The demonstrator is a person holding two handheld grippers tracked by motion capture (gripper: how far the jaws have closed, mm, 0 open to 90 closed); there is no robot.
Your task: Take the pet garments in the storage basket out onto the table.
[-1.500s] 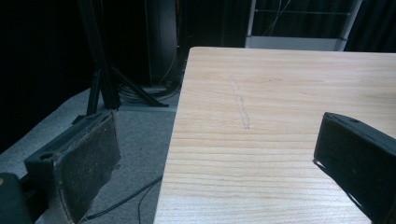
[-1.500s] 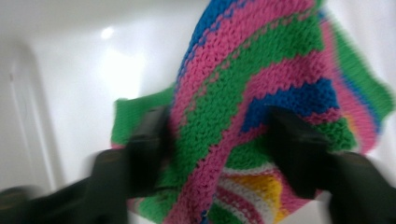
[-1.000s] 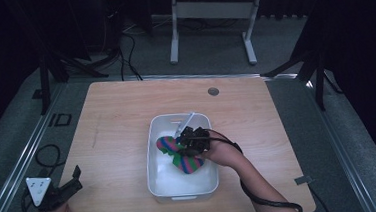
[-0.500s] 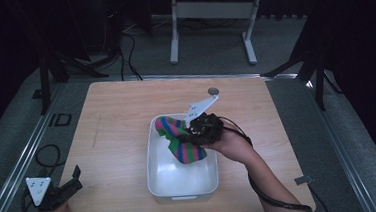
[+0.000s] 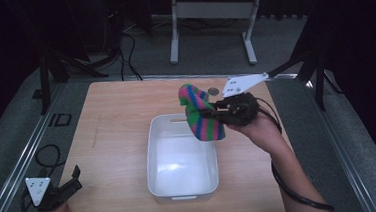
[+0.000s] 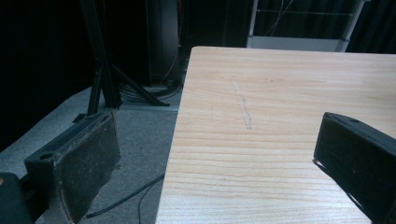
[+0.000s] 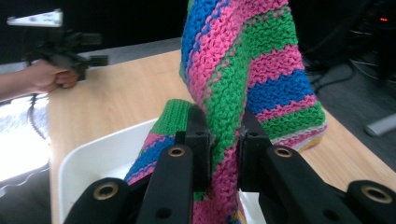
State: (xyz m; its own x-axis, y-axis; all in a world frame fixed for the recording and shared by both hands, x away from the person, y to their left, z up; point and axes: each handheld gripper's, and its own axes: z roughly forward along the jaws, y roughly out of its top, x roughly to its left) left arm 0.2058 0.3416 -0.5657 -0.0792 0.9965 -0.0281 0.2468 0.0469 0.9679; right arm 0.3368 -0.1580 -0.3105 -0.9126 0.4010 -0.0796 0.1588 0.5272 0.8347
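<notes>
A knitted cloth (image 5: 199, 112) in pink, green and blue stripes hangs in the air above the far end of the white tub (image 5: 154, 138). My right gripper (image 5: 215, 113) is shut on it; in the right gripper view the jaws pinch the knit (image 7: 243, 70) between them. Off the table's near left corner, my left gripper (image 5: 66, 185) stands open with nothing in it. In the left gripper view its two pads (image 6: 88, 154) are wide apart over the wooden table's edge (image 6: 187, 140).
The white tub sits mid-table with nothing visible inside it. A small round dark disc (image 5: 213, 90) lies on the table near its far edge. Cables (image 5: 41, 154) trail on the grey floor at left. A white table frame (image 5: 209, 9) stands beyond.
My right gripper has lifted the striped cloth out of the tub and carried it up and toward the far side. The left gripper has stayed in place.
</notes>
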